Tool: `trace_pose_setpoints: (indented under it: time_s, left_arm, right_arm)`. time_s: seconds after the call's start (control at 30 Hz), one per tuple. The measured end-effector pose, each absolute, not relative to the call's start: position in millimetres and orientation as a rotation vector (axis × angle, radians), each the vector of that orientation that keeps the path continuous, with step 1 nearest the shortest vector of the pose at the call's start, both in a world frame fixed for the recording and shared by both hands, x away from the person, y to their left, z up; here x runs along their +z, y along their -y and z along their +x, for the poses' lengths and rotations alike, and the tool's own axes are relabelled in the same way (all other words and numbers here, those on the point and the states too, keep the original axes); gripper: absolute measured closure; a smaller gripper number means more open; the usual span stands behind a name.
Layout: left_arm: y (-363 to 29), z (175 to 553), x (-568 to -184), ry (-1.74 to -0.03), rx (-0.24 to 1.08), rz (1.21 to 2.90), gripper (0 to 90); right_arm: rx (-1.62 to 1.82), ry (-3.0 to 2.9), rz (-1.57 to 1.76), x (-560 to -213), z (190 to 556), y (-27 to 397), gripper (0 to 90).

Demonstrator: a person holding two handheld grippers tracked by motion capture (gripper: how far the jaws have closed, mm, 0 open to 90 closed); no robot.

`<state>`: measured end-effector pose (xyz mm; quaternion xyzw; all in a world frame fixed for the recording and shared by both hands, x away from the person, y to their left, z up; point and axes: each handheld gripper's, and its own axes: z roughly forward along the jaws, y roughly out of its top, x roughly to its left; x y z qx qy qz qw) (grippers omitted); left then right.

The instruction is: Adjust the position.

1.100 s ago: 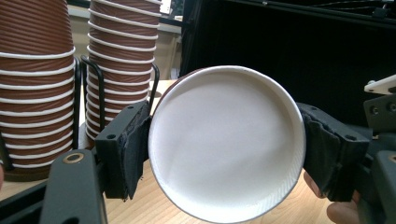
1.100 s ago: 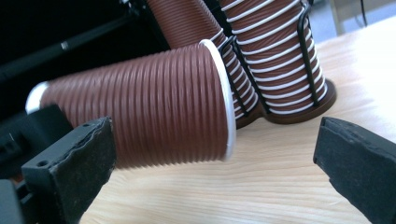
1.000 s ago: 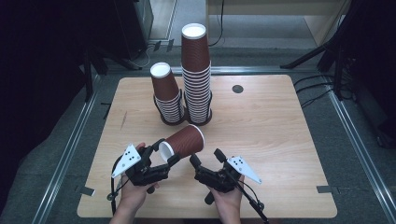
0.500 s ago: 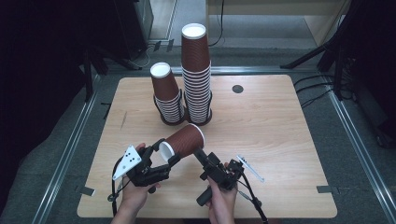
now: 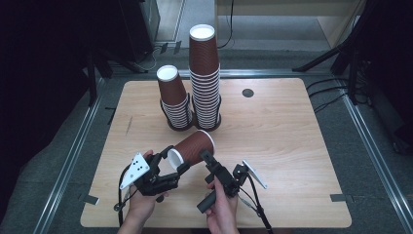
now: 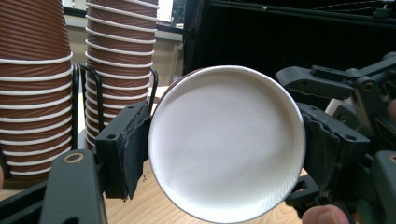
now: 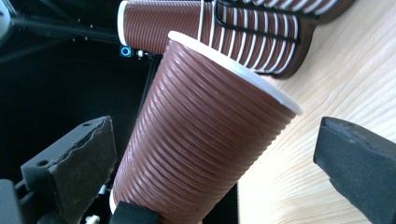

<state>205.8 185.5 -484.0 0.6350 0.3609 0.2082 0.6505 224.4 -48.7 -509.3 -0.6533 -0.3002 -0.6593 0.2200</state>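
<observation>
Counting two cup stacks (image 5: 192,92), one loose cup (image 5: 193,146) lying sideways near the table's (image 5: 292,146) front edge, my left gripper (image 5: 176,162) clamping its base, right gripper (image 5: 208,157) spread wide around its body, now rolled on edge.

The white base of the cup (image 6: 227,142) is blocking the cup's ribbed wall from the left gripper view, and the frame's bottom edge is clipping its rim. Both cup stacks (image 6: 35,88) are running off the top there. In the right gripper view, the cup's narrow end is dropping below the frame, and the stacks are getting cut off at the top. From above, the person's forearms are leaving at the bottom edge.
</observation>
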Motion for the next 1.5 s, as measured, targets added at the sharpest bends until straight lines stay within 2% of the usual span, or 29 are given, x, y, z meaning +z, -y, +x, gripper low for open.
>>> trace_pose_setpoints:
  time_s: [1.33, 1.5]
  left_arm:
    - [-169, 202, -488, -0.76, 0.452, 1.481, 23.8]
    - [-169, 202, -489, -0.764, 0.454, 1.483, 23.9]
  right_arm:
    - [-1.708, 0.601, -1.823, -515, 252, 40, 0.0]
    - [-1.687, 0.611, -1.832, -516, 253, 41, 3.9]
